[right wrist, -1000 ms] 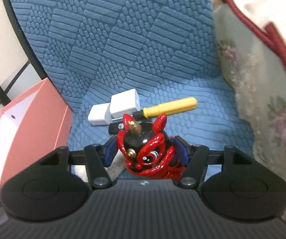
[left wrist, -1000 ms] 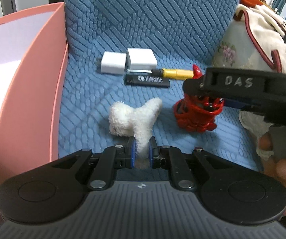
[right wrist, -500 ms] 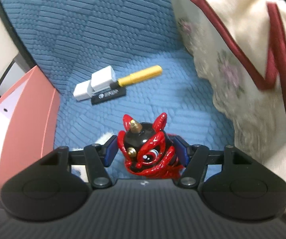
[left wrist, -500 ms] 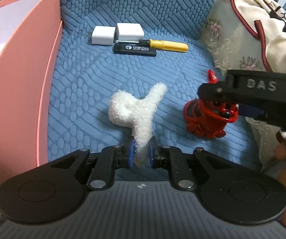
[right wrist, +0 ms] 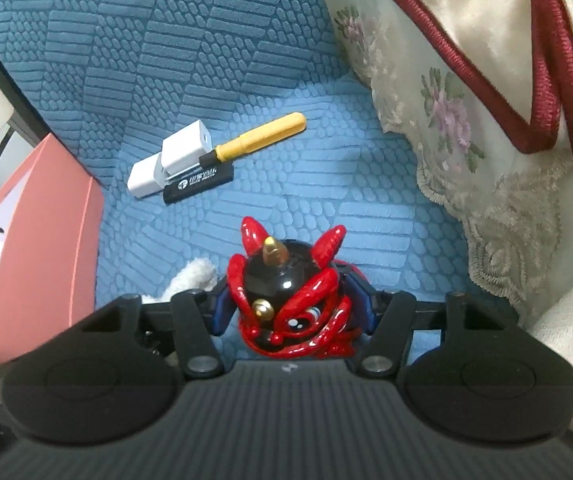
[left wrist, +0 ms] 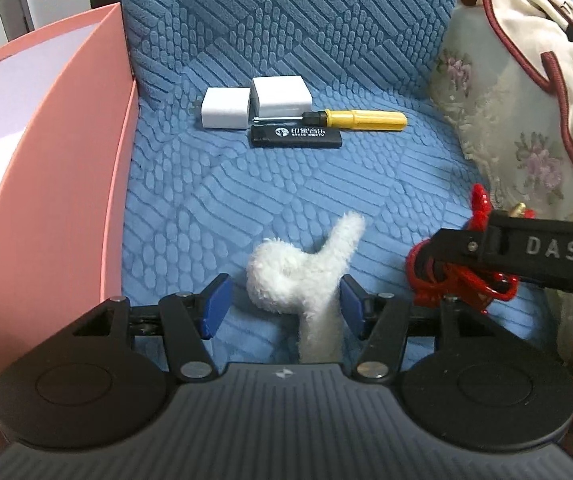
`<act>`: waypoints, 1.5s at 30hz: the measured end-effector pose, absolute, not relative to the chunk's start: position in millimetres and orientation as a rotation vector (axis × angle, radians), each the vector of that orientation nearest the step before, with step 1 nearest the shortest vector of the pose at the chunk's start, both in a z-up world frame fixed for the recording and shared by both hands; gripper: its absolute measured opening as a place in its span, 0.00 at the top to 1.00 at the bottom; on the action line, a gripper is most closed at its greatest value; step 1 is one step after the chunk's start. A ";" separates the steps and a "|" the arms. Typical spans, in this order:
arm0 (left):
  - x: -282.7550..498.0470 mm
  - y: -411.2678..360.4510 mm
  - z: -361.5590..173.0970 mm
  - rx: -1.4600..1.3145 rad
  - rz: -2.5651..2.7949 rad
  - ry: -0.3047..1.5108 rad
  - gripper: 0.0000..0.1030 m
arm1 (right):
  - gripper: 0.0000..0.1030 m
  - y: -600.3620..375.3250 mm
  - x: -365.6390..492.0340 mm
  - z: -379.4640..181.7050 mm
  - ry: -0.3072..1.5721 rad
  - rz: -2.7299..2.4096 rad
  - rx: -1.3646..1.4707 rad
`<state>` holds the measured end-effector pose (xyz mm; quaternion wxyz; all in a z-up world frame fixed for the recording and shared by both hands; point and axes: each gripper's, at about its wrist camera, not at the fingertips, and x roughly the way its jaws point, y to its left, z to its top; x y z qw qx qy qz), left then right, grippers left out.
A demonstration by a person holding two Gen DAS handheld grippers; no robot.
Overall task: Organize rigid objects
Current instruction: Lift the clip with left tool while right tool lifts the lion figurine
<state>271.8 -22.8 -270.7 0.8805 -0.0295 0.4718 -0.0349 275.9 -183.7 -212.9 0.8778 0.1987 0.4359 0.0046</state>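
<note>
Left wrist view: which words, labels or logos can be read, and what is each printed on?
"DAS": raised letters on the black body of the right gripper.
Black lighter: white round logo and a line of characters, too small to read.
A small emblem on the camera's own gripper body: no letters.

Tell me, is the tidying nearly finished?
Partly. The two white blocks, the screwdriver and the black lighter already lie bunched together. The left gripper is opening, letting go of the fluffy white toy. The right gripper grips the red-and-black figurine, closing slightly, which isn't beside the group yet.
</note>
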 end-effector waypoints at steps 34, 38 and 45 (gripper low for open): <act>221.5 13.2 -199.3 -0.279 -0.107 0.878 0.50 | 0.41 -178.3 220.9 -159.2 0.856 0.094 0.326; 203.7 14.4 -177.7 -0.270 -0.126 0.852 0.50 | 0.41 -173.3 203.2 -140.2 0.842 0.115 0.308; 176.6 26.8 -144.5 -0.281 -0.151 0.827 0.50 | 0.41 -158.9 175.0 -108.4 0.828 0.142 0.296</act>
